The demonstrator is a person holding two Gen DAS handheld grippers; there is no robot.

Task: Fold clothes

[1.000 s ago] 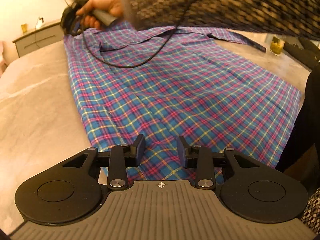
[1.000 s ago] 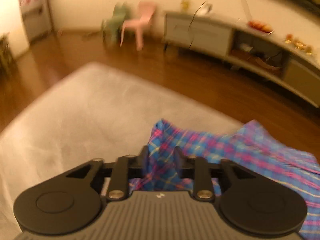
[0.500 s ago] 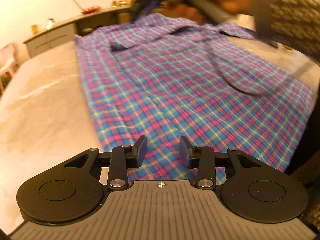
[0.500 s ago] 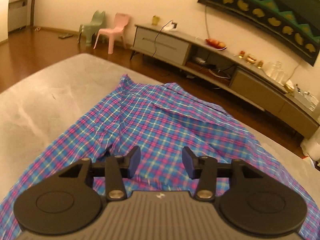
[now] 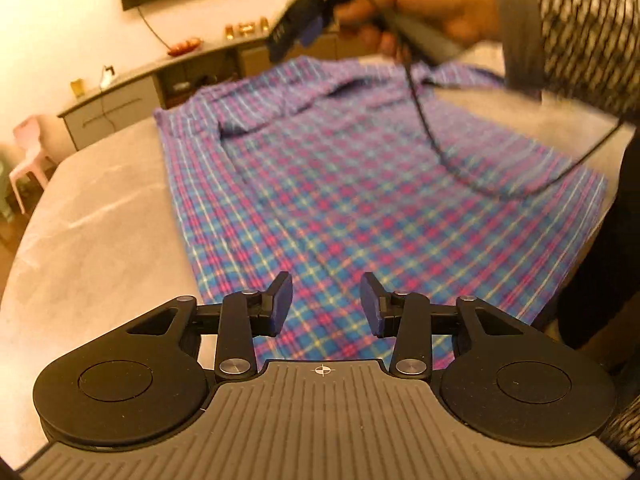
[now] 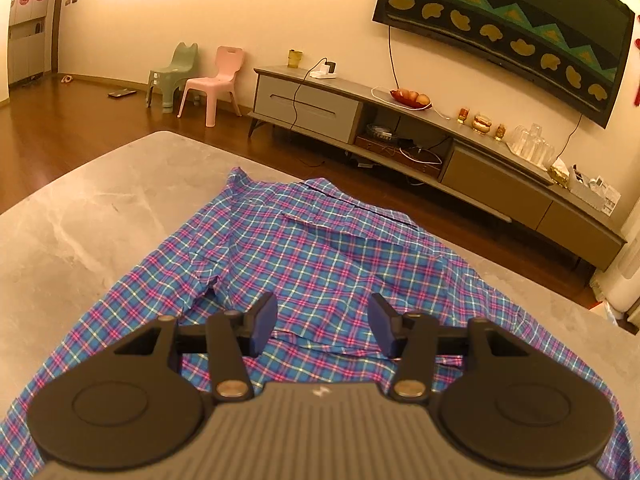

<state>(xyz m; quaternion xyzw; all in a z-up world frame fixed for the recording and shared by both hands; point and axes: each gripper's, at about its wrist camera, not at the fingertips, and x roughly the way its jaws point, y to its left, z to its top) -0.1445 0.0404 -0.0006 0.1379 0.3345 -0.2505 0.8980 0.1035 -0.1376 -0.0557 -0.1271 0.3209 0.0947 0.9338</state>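
A blue, pink and yellow plaid shirt (image 5: 360, 200) lies spread flat on the grey marble table (image 5: 92, 240); it also shows in the right wrist view (image 6: 320, 248), collar end far. My left gripper (image 5: 326, 306) is open and empty just above the shirt's near hem. My right gripper (image 6: 322, 326) is open and empty, held above the middle of the shirt. In the left wrist view the right gripper (image 5: 304, 28) is up in the air over the shirt's far end, blurred, with its cable (image 5: 440, 152) hanging over the cloth.
The table's bare grey top (image 6: 80, 208) runs left of the shirt. Beyond the far edge are a long low TV cabinet (image 6: 400, 128), a wall TV (image 6: 504, 28), two small plastic chairs (image 6: 208, 84) and wooden floor. My torso (image 5: 600, 240) stands at the table's right edge.
My right gripper let go of the shirt's far corner, opened, and rose back over the shirt. The left gripper opened a little wider and lifted slightly.
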